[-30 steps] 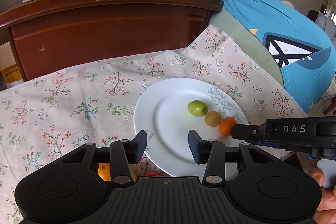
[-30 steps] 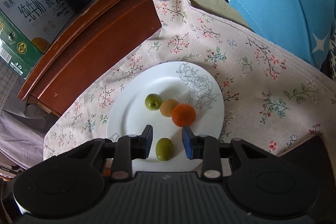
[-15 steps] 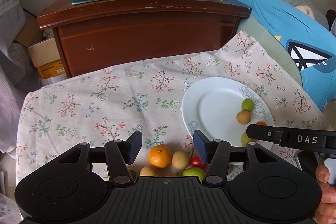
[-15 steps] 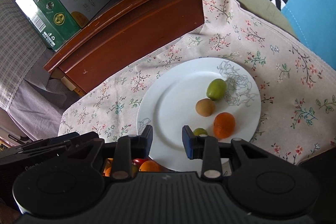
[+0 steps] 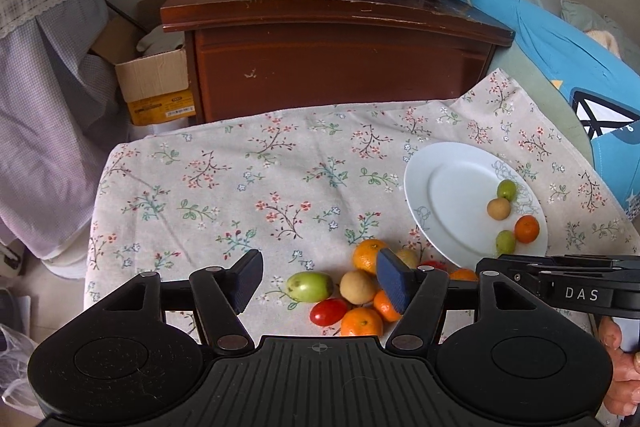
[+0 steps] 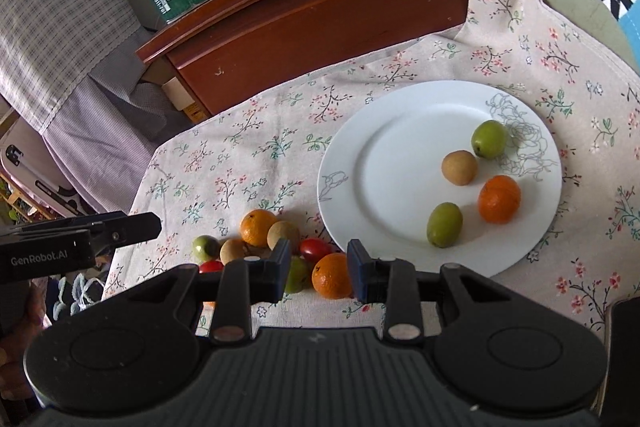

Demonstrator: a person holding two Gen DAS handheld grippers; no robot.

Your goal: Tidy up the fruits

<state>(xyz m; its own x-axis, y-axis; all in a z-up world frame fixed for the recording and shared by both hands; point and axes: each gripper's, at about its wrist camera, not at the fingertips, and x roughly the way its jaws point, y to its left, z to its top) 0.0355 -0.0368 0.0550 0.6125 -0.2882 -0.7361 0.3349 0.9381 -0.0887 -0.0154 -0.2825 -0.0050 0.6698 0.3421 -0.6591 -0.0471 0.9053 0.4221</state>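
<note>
Left gripper (image 5: 320, 283): jaws spreading, nothing pinched, over the loose fruit pile (image 5: 360, 291) on the floral tablecloth (image 5: 240, 187). Right gripper (image 6: 316, 273): jaws narrowly apart, pinching nothing; an orange (image 6: 331, 275) shows in the gap, contact uncertain. White plate (image 6: 380, 131), at 2 o'clock from the pile, holds four fruits.
</note>
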